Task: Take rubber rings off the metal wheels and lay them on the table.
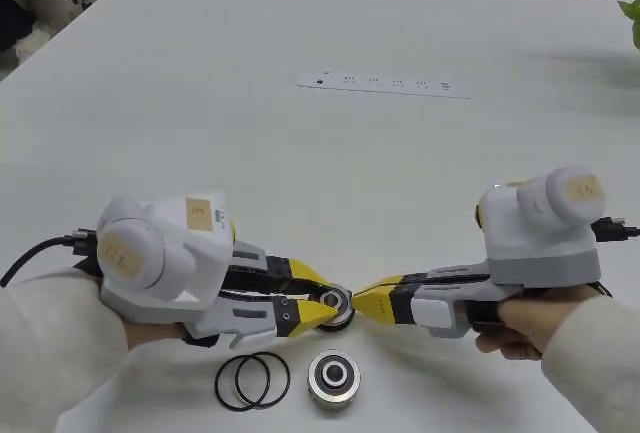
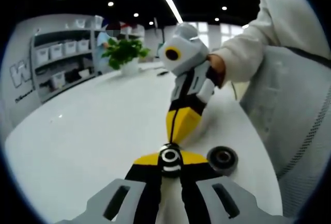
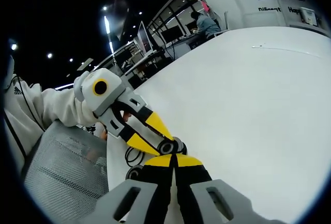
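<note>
Left claw (image 1: 322, 301) clenched on a wheel (image 1: 337, 303), near the person's edge of the table (image 1: 300, 173). Right claw (image 1: 363, 305) pinched closed, tips at the wheel's rim; can't tell if rubber is caught. Two loose rings (image 1: 252, 380) and second wheel (image 1: 333, 377) lie just beside. Open tabletop beyond, up to power strip (image 1: 383, 83).

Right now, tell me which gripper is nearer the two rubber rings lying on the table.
Left. The left gripper, shut on a metal wheel, hangs just beyond the rubber rings; the right gripper meets that wheel from the other side, farther from them.
</note>
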Available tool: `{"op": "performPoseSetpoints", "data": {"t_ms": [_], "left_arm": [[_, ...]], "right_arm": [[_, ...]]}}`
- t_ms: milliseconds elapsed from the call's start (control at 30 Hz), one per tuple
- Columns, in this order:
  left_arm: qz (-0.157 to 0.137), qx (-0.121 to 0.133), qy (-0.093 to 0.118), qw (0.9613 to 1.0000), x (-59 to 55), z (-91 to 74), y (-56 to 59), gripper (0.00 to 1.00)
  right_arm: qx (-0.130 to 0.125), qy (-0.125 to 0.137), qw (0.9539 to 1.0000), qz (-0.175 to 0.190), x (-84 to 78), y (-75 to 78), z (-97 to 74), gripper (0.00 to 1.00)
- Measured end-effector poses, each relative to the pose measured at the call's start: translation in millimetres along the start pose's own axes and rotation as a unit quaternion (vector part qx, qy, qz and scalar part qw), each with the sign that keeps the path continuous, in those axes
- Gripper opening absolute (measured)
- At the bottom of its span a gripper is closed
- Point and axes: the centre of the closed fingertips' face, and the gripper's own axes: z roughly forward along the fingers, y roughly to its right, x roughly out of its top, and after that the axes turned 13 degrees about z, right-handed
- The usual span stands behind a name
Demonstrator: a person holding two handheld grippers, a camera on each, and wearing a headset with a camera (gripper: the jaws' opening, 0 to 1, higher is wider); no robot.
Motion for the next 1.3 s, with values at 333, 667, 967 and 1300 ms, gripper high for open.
{"op": "performPoseSetpoints", "data": {"t_ms": [333, 667, 967, 1300], "left_arm": [[0.001, 0.000, -0.001, 1.0000, 0.8, 0.5, 0.3, 0.14], [0.001, 0.000, -0.001, 1.0000, 0.7, 0.6, 0.1, 0.14], [0.000, 0.000, -0.001, 1.0000, 0.2, 0.6, -0.3, 0.14], [-0.007, 0.002, -0.001, 1.0000, 0.2, 1.0, -0.6, 0.14]], "right_arm": [[0.001, 0.000, 1.0000, -0.005, 0.8, -2.3, 1.2, 0.00], [-0.002, -0.005, 0.9997, -0.023, 1.0, -2.8, 1.6, 0.00], [0.000, -0.006, 0.9995, -0.030, 1.6, -6.4, 3.2, 0.00], [0.007, 0.000, 0.9991, -0.042, 6.8, -12.7, 5.1, 0.00]]}}
